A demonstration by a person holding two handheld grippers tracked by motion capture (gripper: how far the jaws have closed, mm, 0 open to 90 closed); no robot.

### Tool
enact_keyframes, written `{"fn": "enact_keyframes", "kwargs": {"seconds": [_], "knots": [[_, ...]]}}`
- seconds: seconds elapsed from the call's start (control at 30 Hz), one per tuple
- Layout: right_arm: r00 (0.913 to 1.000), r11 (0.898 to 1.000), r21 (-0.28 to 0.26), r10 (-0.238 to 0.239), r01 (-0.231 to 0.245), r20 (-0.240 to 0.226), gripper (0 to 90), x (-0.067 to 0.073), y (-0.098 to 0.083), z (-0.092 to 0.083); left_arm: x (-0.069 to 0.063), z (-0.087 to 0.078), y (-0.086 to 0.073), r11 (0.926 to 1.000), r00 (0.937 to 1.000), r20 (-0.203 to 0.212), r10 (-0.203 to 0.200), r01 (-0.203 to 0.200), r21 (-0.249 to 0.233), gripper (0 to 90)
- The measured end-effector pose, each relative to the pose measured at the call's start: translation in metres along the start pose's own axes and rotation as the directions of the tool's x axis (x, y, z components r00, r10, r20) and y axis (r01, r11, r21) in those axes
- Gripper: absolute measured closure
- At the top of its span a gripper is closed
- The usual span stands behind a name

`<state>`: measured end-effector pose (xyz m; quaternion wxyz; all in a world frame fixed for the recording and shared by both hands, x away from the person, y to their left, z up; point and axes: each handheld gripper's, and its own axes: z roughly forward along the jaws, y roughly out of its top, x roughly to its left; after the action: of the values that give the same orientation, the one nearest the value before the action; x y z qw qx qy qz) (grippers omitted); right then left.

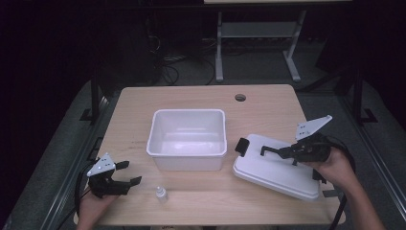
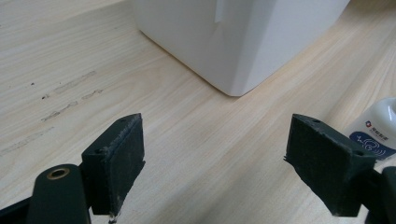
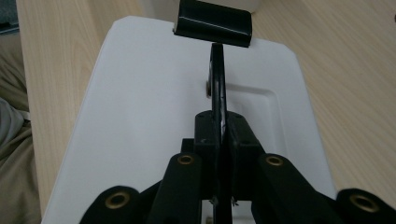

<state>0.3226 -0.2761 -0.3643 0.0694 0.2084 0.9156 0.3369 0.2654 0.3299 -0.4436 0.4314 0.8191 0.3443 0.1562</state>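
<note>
pale wooden table (image 1: 268,103) in a dark room, with a white tub (image 1: 187,162) open at the middle and a white lid (image 1: 273,167) lying to the right of it, apart from the tub. at the lid, right claw (image 1: 292,152) pressed together on the thin black handle (image 1: 273,151), seen edge-on between the pads in the right gripper view (image 3: 219,135), with a black clip (image 3: 213,22) at the lid's far end. near the front left edge, left claw (image 1: 128,173) spread wide and holding nothing, hovering low over bare wood (image 2: 215,158); small white bottle (image 1: 161,194) standing just beside it, peeking in past one pad (image 2: 376,135) in the left gripper view. likely the step in hand: handling the lid by its handle, off to the side of the tub. hard to tell whether the lid lies flat or has one edge raised. next, probably: keep the pinch firm, lift the lid level, carry it across over the tub, line up the corners with the rim, then lower it squarely. if the bottle belongs inside, close the left claw on it and drop it in first.
</note>
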Motion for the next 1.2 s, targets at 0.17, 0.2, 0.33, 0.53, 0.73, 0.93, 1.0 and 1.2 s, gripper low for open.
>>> {"fn": "enact_keyframes", "kwargs": {"seconds": [0.17,0.2,0.33,0.53,0.73,0.93,1.0,1.2], "knots": [[0.9999,1.0,0.0,0.014,-0.014,-0.01,83.8,0.0,-0.006,0.009,-0.001,-0.001,0.0,1.0,1.0,-0.001,0.005,-0.005,-0.002,19.8],[0.9999,1.0,0.0,0.014,-0.014,-0.01,83.8,0.0,-0.006,0.009,-0.001,-0.001,0.0,1.0,1.0,-0.001,0.003,-0.003,-0.003,19.8],[0.9997,1.0,0.01,0.018,-0.018,-0.019,83.8,-0.001,-0.01,0.017,-0.001,-0.001,0.0,1.0,1.0,0.0,0.003,-0.003,-0.003,19.8],[0.999,0.999,0.022,0.033,-0.032,-0.03,83.9,-0.001,-0.016,0.026,-0.001,0.0,0.0,1.0,1.0,0.0,0.002,-0.002,-0.002,19.7],[0.9986,0.999,0.022,0.041,-0.041,-0.032,83.8,0.0,-0.02,0.031,-0.001,-0.001,0.0,1.0,1.0,0.0,0.002,-0.002,-0.002,19.8],[0.9982,0.999,0.023,0.048,-0.047,-0.035,83.8,-0.001,-0.023,0.035,-0.001,0.0,0.0,1.0,1.0,0.003,0.005,-0.005,0.001,19.8],[0.998,0.998,0.027,0.054,-0.053,-0.034,83.8,0.0,-0.024,0.035,-0.002,0.0,0.0,1.0,1.0,0.002,0.006,-0.006,0.004,19.8],[0.9982,0.998,0.043,0.053,-0.052,-0.027,83.4,0.002,-0.025,0.037,-0.002,0.001,0.0,1.0,1.0,0.004,0.007,-0.007,0.006,19.8]]}}
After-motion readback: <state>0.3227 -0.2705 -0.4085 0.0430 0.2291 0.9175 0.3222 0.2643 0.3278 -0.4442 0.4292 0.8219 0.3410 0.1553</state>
